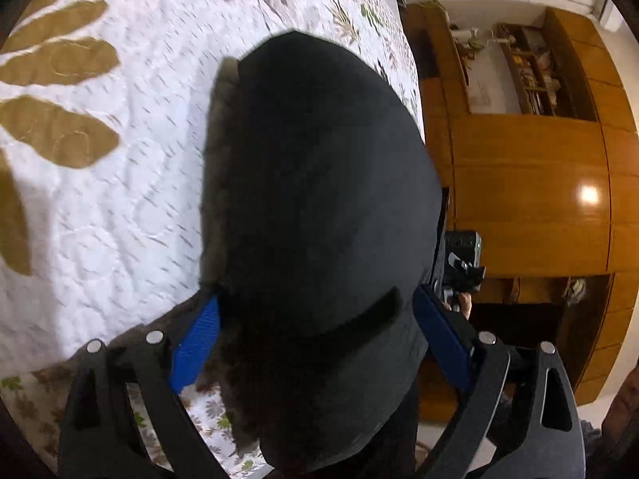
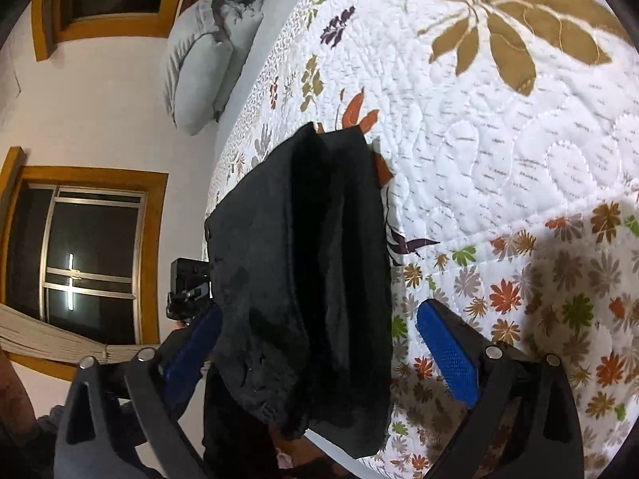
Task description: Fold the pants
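Observation:
The black pants lie at the edge of a bed with a white floral quilt. In the left wrist view they fill the space between the two blue pads of my left gripper, whose jaws stand wide apart around the fabric. In the right wrist view the pants hang in folds off the quilt edge, between the blue pads of my right gripper, also wide apart. Each gripper shows in the other's view beyond the pants.
A wooden wardrobe with shelves stands beyond the bed edge. A grey pillow and bundled bedding lie at the far end of the bed. Windows with wooden frames are in the wall on the left.

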`<state>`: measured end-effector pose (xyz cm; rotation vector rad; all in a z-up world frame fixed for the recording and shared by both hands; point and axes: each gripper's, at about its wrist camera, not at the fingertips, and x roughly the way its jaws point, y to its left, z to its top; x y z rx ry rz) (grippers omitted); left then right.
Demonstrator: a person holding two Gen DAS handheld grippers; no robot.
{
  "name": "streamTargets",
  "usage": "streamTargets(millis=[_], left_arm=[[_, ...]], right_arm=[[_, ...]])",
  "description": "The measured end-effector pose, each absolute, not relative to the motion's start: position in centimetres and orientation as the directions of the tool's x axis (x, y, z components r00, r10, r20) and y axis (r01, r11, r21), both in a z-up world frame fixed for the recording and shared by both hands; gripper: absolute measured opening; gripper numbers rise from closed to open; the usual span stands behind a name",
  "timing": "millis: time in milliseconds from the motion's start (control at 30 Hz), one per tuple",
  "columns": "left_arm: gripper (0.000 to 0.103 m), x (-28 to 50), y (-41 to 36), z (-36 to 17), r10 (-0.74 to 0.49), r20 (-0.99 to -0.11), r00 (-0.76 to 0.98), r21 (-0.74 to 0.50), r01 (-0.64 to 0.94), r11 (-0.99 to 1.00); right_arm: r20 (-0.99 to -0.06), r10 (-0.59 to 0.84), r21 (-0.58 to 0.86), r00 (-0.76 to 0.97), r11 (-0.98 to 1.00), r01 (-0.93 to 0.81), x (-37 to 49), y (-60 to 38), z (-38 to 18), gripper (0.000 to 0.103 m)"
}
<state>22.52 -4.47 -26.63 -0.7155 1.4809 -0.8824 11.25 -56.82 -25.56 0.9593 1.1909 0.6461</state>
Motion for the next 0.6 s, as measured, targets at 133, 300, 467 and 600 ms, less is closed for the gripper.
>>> streamTargets(millis=[133, 300, 467, 600], left_arm=[[0.092, 23.0, -5.0, -26.6, -0.833, -0.542, -0.111, -0.841, 0.061, 0.538], [0.092, 23.0, -6.1, -26.5, -0.833, -0.541, -0.117, -0.841, 0.062, 0.538], [0.081, 22.9, -7.0, -26.2, -0.832, -0.545, -0.103, -0.838, 0.066, 0.541], [0.069, 22.7, -7.1, -26.1, -0.831, -0.548, -0.095, -0.836, 0.078, 0.543]], right_arm=[[-0.485, 0.841, 0.871, 0.24, 0.489, 0.045, 11.8, -56.3, -25.9, 0.099], [-0.474, 0.856, 0.877, 0.206, 0.479, 0.027, 11.9, -55.4, -26.1, 0.1], [-0.449, 0.877, 0.891, 0.17, 0.454, 0.01, 12.5, -53.9, -26.3, 0.1], [-0.421, 0.894, 0.904, 0.153, 0.427, -0.006, 12.5, -53.1, -26.4, 0.1]])
